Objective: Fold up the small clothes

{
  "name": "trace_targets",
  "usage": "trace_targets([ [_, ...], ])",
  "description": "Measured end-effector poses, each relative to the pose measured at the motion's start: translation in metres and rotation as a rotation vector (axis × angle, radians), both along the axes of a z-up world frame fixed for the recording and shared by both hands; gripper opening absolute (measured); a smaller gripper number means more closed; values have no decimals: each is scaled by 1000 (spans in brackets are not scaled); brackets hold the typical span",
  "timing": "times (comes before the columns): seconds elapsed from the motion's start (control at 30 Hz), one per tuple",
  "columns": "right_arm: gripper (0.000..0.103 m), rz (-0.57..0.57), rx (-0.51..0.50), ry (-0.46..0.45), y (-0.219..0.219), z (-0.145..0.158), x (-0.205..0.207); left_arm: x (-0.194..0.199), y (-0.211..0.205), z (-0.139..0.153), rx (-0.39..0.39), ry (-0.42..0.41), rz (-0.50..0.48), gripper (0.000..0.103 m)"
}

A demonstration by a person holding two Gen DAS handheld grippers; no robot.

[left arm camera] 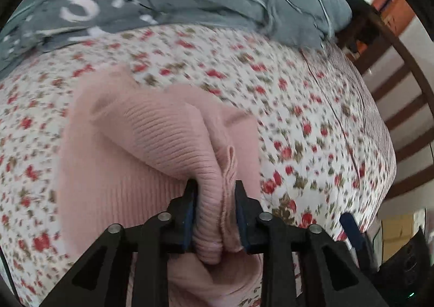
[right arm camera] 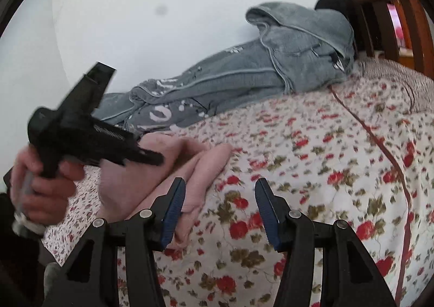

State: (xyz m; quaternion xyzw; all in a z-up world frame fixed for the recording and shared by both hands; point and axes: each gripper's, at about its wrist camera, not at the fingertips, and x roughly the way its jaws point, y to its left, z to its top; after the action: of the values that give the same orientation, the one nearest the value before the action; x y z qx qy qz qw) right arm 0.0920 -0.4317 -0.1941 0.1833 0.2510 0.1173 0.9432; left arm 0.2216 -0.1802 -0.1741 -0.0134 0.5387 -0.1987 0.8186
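Left gripper (left arm camera: pixel 214 198) pinches a bunched ribbed edge of the pink garment (left arm camera: pixel 130 160), which lies on the floral bedspread (left arm camera: pixel 312 122). Right gripper (right arm camera: pixel 221 209) hangs spread and empty just beside the cloth. Judgement: carry the pinched edge over flat, keep the bunch from slipping, and use the right to pin the opposite edge.

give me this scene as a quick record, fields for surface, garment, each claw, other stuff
surface: bed with floral sheet, white with red flowers
garment: pink ribbed knit top, bunched, lying on the sheet
left claw: shut on a gathered fold of the pink ribbed knit top
right claw: open, holding nothing, over the sheet beside the garment's edge
other: grey blanket heaped along the far side by the white wall; dark wooden bed frame at the end
image quality: motion blur in both views
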Motion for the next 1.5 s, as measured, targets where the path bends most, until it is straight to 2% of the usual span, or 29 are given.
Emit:
trace_targets([
  [0.07,53,15,16,-2,1,1,0,-2,4,4,-59,0,-32,34],
  [0.13,54,31,39,-5,3,3,0,-4,19,12,-156,0,-54,55],
  [0.17,56,45,53,-2,6,3,1,-6,29,17,-190,-3,-58,57],
  [0.2,57,59,64,2,9,4,2,-8,43,23,-197,-26,-47,57],
  [0.27,60,75,93,11,17,6,5,-11,57,30,-162,-80,-11,57],
  [0.37,63,102,181,12,28,10,12,-17,100,38,-167,-151,56,57],
  [0.5,70,124,256,45,48,21,35,-17,148,33,-150,-142,115,57],
  [0.6,70,139,304,150,63,22,64,-16,176,27,-128,-139,138,57],
  [0.67,70,165,287,210,77,22,81,-17,193,24,-120,-138,144,57],
  [0.83,72,122,85,373,114,14,111,-21,215,13,-149,-128,139,57],
  [0.87,57,121,46,376,118,13,109,-22,217,10,-153,-122,127,57],
  [0.9,24,119,-4,357,120,15,103,-23,217,8,-156,-123,118,57],
  [0.93,25,126,-43,319,118,19,96,-25,217,7,-158,-127,106,57],
  [1.0,22,141,-16,238,102,26,79,-29,216,6,-157,-136,87,57],
  [1.03,21,135,32,219,89,25,69,-31,215,5,-159,-141,76,57],
  [1.1,22,104,63,218,74,15,60,-35,210,5,-167,-150,50,57],
  [1.13,23,85,57,228,70,6,58,-36,207,4,-168,-155,39,57],
  [1.2,32,75,25,283,71,-17,63,-38,197,5,-164,-169,19,57],
  [1.23,34,74,23,288,70,-21,63,-39,191,6,-161,-174,11,57],
  [1.3,41,44,1,274,64,-8,56,-42,182,8,-162,-177,-11,57],
  [1.33,41,23,-22,251,63,3,48,-44,178,9,-163,-183,-26,58],
  [1.4,45,-15,-100,140,67,29,28,-50,168,11,-147,-207,-48,58],
  [1.5,47,-8,-193,-3,87,46,4,-55,151,12,-145,-243,-42,58],
])
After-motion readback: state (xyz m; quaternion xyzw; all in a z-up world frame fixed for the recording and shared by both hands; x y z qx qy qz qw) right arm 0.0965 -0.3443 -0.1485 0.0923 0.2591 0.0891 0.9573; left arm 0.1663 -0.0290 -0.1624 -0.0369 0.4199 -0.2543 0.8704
